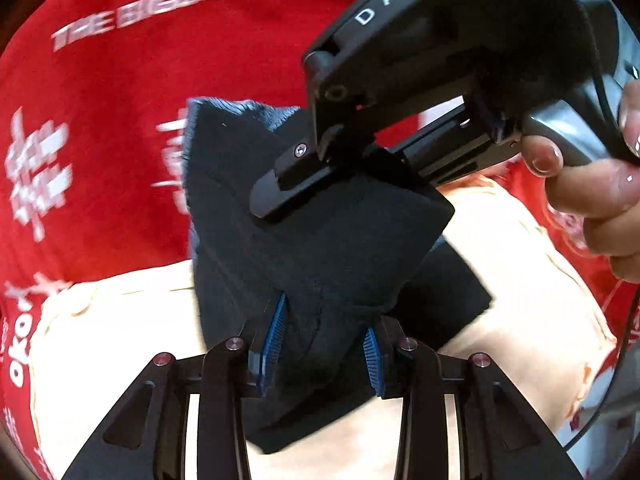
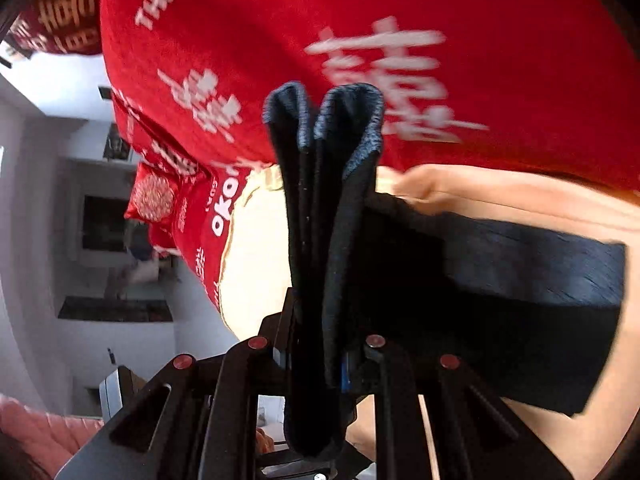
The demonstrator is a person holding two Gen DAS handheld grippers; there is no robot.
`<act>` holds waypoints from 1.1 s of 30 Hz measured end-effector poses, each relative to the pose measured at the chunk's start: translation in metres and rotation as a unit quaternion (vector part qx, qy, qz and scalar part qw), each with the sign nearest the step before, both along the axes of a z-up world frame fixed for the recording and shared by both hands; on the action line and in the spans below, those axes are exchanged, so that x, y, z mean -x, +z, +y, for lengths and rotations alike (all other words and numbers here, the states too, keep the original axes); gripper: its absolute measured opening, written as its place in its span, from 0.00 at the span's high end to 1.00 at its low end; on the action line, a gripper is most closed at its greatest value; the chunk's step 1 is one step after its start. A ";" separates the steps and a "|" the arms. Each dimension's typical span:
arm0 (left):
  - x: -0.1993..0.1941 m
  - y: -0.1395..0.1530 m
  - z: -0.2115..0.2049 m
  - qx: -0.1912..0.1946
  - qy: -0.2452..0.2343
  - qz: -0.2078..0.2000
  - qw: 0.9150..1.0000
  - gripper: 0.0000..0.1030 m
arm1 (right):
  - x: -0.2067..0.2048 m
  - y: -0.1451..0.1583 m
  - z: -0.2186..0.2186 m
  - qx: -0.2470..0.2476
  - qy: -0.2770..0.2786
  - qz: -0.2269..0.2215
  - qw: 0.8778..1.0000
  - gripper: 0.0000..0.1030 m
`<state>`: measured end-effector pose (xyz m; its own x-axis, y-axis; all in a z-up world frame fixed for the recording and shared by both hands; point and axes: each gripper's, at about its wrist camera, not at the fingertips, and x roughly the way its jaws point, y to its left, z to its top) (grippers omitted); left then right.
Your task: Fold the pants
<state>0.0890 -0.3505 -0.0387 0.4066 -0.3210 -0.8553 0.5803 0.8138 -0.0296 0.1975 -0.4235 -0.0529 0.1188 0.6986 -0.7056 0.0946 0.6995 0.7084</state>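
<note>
The dark navy pants (image 1: 320, 240) are folded into a thick bundle and held in the air over a red cover. My left gripper (image 1: 320, 340) is shut on the lower end of the bundle, blue pads (image 1: 276, 328) pressing the cloth. My right gripper (image 1: 304, 184) comes in from the upper right in the left wrist view and clamps the upper part of the pants. In the right wrist view the pants (image 2: 332, 208) stand up in several folded layers between my right gripper's (image 2: 320, 364) fingers, with one flap (image 2: 520, 280) hanging to the right.
A red bedspread with white lettering (image 1: 120, 100) lies below, with a cream pillow or cloth (image 1: 112, 320) on it. A hand (image 1: 592, 192) holds the right gripper. In the right wrist view a room with grey walls (image 2: 40, 240) shows at the left.
</note>
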 end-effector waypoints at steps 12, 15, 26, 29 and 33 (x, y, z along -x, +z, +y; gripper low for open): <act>0.032 -0.078 -0.110 -0.062 -0.070 0.067 0.993 0.64 | 0.061 -0.096 -0.125 0.004 -0.099 0.075 0.992 0.84; 0.035 -0.094 -0.116 -0.083 -0.067 0.088 0.990 0.64 | 0.070 -0.124 -0.129 -0.004 -0.115 0.102 0.988 0.83; 0.012 -0.063 -0.074 -0.090 0.000 0.121 0.989 0.35 | 0.070 -0.124 -0.117 0.047 -0.107 0.094 0.989 0.82; -0.007 -0.063 -0.049 -0.091 0.057 0.135 0.985 0.35 | 0.069 -0.117 -0.112 0.071 -0.102 0.093 0.988 0.80; -0.033 -0.072 -0.013 -0.105 0.134 0.137 0.976 0.35 | 0.070 -0.112 -0.110 0.099 -0.092 0.097 0.986 0.78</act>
